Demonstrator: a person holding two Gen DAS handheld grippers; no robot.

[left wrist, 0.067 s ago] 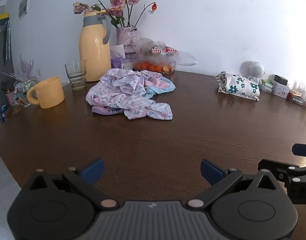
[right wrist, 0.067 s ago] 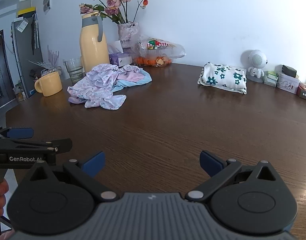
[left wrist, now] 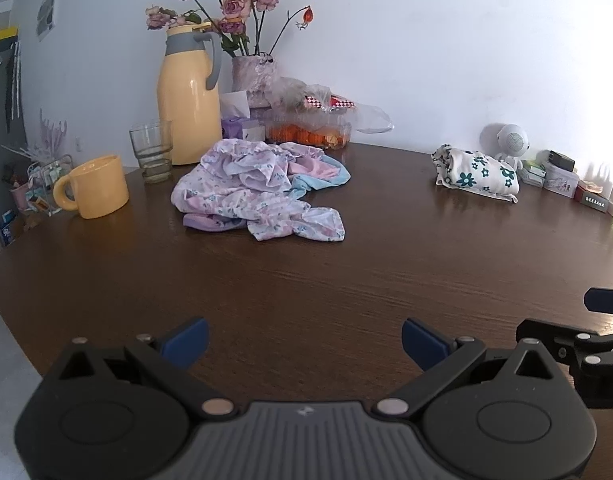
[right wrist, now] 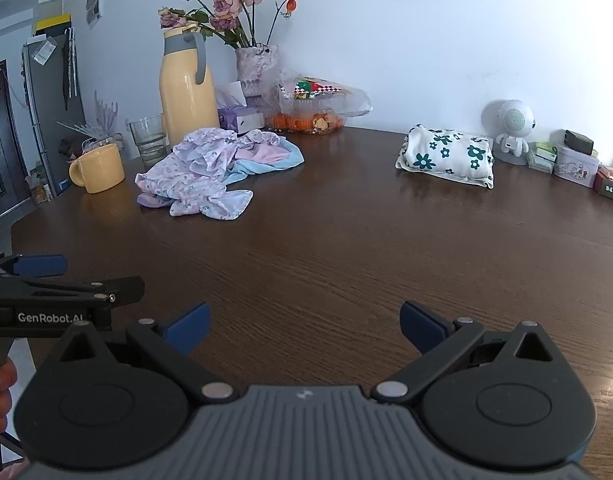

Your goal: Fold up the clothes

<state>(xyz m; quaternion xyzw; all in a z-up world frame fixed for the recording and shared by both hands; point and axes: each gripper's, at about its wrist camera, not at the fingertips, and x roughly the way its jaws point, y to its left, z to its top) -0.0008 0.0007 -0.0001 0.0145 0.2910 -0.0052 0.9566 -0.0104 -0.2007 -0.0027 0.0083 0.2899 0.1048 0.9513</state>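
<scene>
While both grippers' fingers (left wrist: 186, 340) spread empty, the crumpled clothes (left wrist: 258, 192) hide garments beneath.

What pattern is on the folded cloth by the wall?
White with teal flowers on the folded cloth; clearest in the right wrist view.

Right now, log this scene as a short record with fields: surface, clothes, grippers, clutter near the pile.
surface: dark wooden table
unfolded clothes: crumpled pastel pile, far left of centre
folded item: white bundle with teal flowers, far right
left gripper: open, empty, over bare table
right gripper: open, empty, over bare table
near pile: yellow mug, drinking glass, yellow jug, flower vase
</scene>
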